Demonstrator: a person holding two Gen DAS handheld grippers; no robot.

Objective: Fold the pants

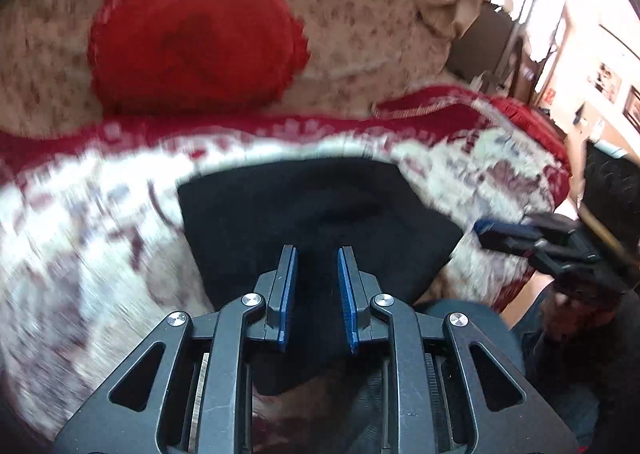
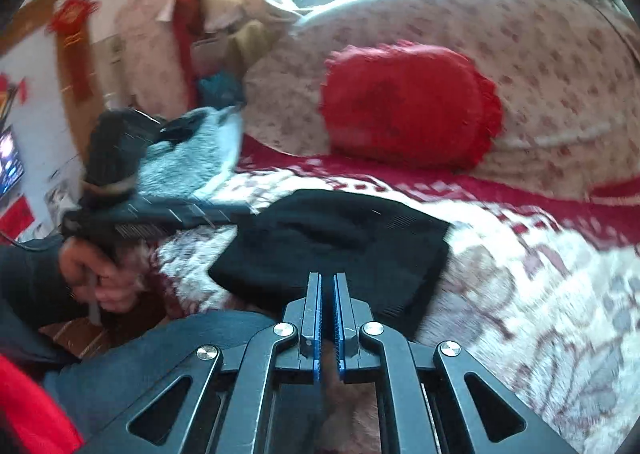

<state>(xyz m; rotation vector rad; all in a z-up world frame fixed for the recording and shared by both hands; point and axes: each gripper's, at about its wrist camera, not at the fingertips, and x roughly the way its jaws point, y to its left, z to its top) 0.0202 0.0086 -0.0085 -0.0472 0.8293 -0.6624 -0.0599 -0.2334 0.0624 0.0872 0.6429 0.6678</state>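
Since the black pants (image 2: 336,242) lie folded just in front of the red cushion (image 2: 408,102) — left gripper (image 1: 317,254) agape and empty, right gripper (image 2: 328,278) nearly closed on nothing — a careless brush could undo the fold

Black angular left claw (image 1: 317,258) with blue ribbed pads, silver round screws on its linkage arms, triangular cut-outs in the frame, matching black right claw (image 2: 328,282) with blue pads, bare-skinned hand (image 2: 94,274) on a handle, dark sleeve above it
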